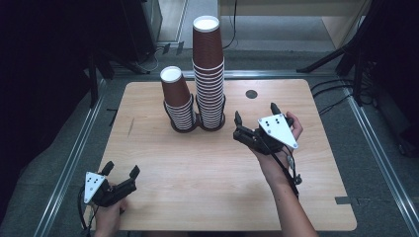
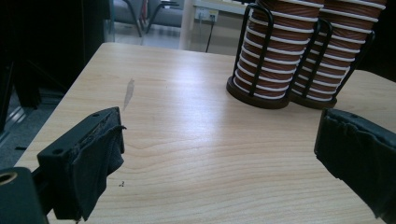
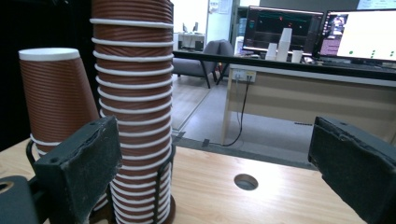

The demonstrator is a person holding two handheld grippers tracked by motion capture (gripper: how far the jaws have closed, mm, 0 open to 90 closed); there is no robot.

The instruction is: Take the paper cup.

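High view: ribbed brown paper cup stacks point(image 1: 208, 74) in wire holders; both claws point(image 1: 120, 171) point(image 1: 254, 112) gape, empty.

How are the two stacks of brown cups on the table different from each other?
The taller stack rises well above the shorter stack, with many more white rims showing. The taller stack stands at the person's right, nearer the right gripper; the shorter stack stands at its left and leans slightly. Both are upside-down brown ribbed cups in black wire holders, standing side by side.

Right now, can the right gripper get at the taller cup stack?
Probably yes. The right gripper sits open just right of the taller cup stack, with bare table between them and nothing blocking.
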